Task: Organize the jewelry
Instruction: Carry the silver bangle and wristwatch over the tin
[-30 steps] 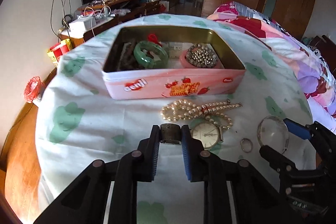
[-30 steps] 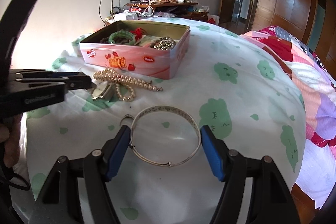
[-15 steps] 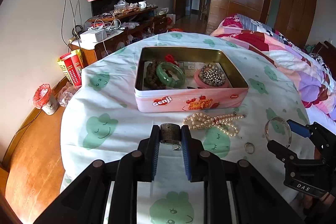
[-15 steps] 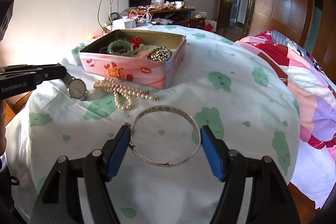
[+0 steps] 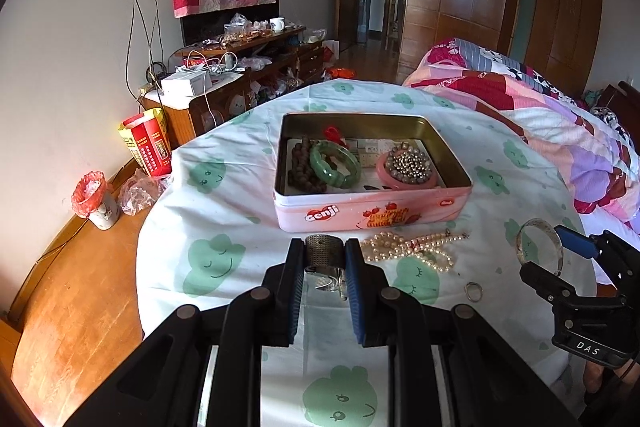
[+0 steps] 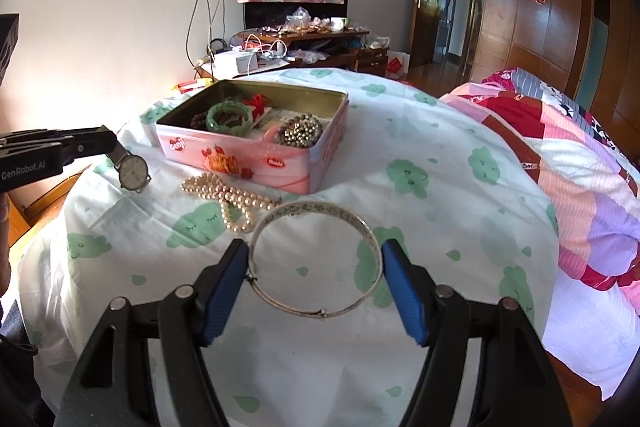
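Left wrist view: the watch is clamped by its mesh strap in the left gripper, lifted just before the tin; the bangle is held in the right gripper, clamped across it; next, lowering into the tin is called for

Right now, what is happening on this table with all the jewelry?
A person is sorting jewelry into a pink tin with two hand-held tongs. The left tongs grip a wristwatch by its mesh strap, lifted off the cloth. The right tongs hold a silver bangle between their pads. A pearl necklace and a small ring lie on the tablecloth.
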Tool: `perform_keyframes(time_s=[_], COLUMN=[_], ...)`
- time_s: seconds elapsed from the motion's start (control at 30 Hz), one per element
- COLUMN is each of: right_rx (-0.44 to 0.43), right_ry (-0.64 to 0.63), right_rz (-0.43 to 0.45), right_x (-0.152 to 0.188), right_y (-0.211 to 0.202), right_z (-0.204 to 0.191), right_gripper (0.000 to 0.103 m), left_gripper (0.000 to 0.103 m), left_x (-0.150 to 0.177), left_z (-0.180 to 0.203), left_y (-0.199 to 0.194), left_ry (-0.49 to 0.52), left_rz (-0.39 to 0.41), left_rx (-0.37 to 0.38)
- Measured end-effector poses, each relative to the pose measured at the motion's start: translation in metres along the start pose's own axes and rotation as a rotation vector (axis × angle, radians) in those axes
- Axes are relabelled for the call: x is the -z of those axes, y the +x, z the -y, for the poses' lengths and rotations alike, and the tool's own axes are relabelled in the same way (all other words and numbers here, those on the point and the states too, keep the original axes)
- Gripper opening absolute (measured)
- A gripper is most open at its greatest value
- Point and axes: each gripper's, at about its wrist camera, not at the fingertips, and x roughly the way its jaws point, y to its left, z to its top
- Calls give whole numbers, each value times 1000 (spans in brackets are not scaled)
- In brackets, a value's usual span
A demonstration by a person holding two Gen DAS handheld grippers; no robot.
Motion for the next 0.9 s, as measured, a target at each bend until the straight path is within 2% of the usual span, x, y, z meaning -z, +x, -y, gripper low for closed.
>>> perform_keyframes(time_s=[0.9], right_rx=[15], right_ry=[-29], right_rz=[62], right_x=[-28], right_y=[-11], right_z=[1], right_gripper=[70], left_gripper=[20], left_x=[-35], left_z=[7], left_y=[-19], left_ry=[35], left_rz=[67], left_rx=[4])
